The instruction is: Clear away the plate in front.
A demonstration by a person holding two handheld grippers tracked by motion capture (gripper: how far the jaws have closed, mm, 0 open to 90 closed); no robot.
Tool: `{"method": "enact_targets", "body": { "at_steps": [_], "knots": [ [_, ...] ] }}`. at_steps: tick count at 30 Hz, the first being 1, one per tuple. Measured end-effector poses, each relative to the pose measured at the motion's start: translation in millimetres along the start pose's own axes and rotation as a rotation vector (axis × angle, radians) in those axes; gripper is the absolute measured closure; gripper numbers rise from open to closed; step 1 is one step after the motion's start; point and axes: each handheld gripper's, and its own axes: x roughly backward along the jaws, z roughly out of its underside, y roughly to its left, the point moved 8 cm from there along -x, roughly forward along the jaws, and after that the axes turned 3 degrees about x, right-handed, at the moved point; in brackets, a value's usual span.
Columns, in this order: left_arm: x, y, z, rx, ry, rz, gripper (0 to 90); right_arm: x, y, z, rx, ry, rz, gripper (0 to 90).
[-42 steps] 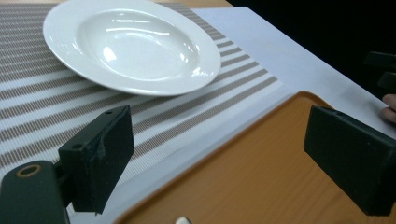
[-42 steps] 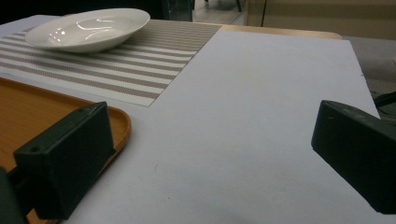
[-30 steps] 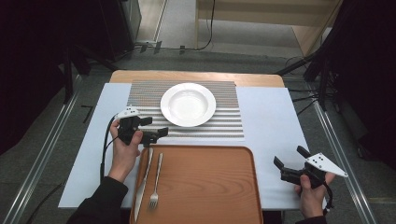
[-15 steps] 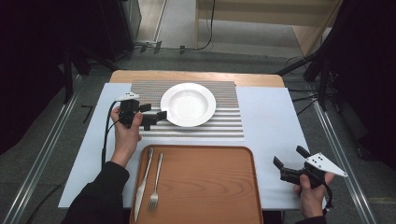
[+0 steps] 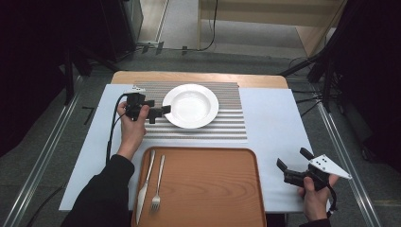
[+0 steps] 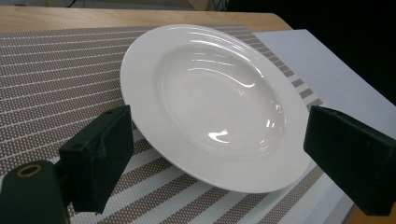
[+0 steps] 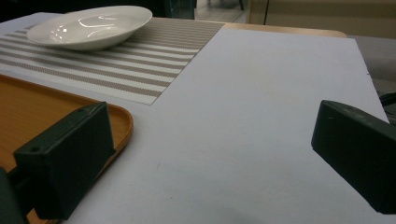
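Covering most of the middle of the high view, the table (image 5: 279,123) carries a striped mat (image 5: 227,127) toward the top and a wooden tray (image 5: 208,189) at the bottom centre. On the mat sits the white plate (image 5: 190,105), upright and empty, just above the tray. A knife (image 5: 144,187) and a fork (image 5: 158,184) lie side by side along the tray's left edge, which suggests the cutlery is already placed and the plate is the piece left to move.

At the left centre of the frame, the left gripper (image 5: 161,112) points at the plate's left rim with its jaws spread, the tips just beside the rim; in the left gripper view the plate (image 6: 210,102) lies between the two open jaws, not yet pinched. The grasp looks about to begin, so lifting and setting down the plate remain.

The right gripper (image 5: 292,165) hovers at the lower right, jaws spread and holding nothing, well apart from the plate.

Compared with a second ago, the left gripper has travelled up from the tray's top left corner to the plate's rim, while the right one has stayed put.
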Motion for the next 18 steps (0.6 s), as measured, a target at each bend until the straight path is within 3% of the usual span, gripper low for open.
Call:
{"method": "enact_targets", "body": {
  "at_steps": [8, 18],
  "knots": [
    [-15.0, 12.7, -5.8, 0.045, 0.008, -0.022, 7.6, -0.2, -0.3, 0.2, -0.002, 0.002, 0.001, 0.0],
    [-26.6, 22.3, -6.0, 0.069, 0.025, -0.056, 7.6, -0.2, -0.2, 0.1, -0.009, 0.0, -0.004, 0.0]
  ]
}}
